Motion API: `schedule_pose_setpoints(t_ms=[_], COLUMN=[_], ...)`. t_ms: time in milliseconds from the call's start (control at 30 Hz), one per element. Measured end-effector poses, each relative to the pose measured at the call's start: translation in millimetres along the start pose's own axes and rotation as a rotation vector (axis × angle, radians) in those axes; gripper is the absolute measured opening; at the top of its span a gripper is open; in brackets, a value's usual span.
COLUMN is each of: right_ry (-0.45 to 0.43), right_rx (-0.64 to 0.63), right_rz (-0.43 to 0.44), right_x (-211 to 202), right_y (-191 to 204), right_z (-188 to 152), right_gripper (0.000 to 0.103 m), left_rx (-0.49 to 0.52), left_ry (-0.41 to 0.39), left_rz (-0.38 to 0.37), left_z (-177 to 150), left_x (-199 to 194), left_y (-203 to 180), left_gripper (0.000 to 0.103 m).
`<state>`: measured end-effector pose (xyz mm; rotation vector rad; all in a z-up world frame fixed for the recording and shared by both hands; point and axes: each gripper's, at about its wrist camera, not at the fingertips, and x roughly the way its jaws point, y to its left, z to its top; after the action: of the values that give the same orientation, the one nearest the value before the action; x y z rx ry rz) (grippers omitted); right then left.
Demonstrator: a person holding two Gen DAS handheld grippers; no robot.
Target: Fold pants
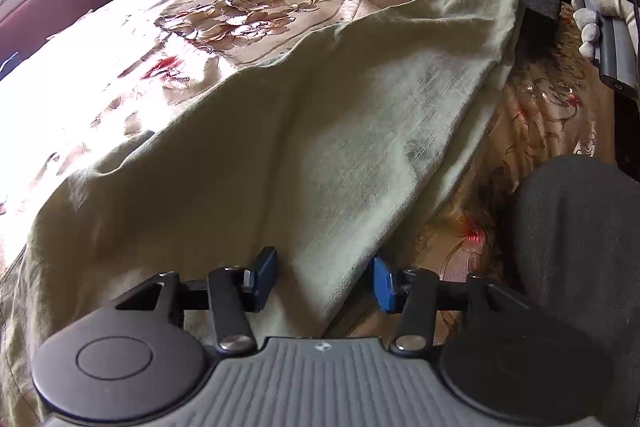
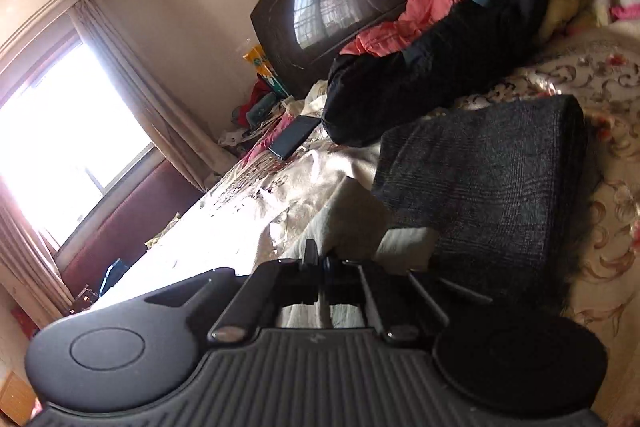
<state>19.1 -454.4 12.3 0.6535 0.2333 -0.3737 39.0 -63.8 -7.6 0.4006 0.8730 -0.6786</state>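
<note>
Fold starting: right claw (image 2: 320, 261) is pinching the far hem of the pale pants (image 1: 280, 147) lying on the bed (image 1: 200, 11), left claw (image 1: 326, 283) is straddling the near edge, spread, needing closure next.

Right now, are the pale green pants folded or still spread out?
Mostly spread: the pale green pants lie long across the bedspread, with only the far end lifted, pinched in the shut right tool.
</note>
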Motion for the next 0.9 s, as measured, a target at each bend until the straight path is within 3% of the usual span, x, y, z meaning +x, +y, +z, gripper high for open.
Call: schedule_pose_setpoints(t_ms=[100,200,333,500,567,667,733,900], right_ry=[0.093,0.166,0.112,-0.056,-0.061,0.149,0.194,0.212], right_rx=[-0.026,0.024,-0.004,-0.052,-0.072,0.013,0.040,0.076], right_rz=[-0.049,-0.011,0.046,0.241,0.201,0.017,-0.055,-0.007], right_x=[22,36,31,-14,-11,23,25,22], right_y=[-3,-6,11,37,24,-12,-28,-32], right_z=[-2,0,11,19,12,-7,-21,-26], right_gripper=[0.009,0.010,0.006,0.004,0.004,0.004,0.004,0.009], left_rx=[-0.010,-0.011,-0.013,-0.029,-0.043,-0.050,-0.038,-0.022], left_ry=[0.001,0.001,-0.007,-0.040,-0.044,-0.046,-0.047,-0.041], left_rz=[-0.006,-0.006,-0.010,-0.005,-0.005,-0.006,-0.003,-0.005], left_z=[0,0,1,-7,-8,-7,-6,-5], left_x=[0,0,-1,-4,-3,-2,-2,0], left_y=[2,2,2,2,3,3,1,2], left_gripper=[0.062,0.062,0.063,0.063,0.063,0.063,0.063,0.065])
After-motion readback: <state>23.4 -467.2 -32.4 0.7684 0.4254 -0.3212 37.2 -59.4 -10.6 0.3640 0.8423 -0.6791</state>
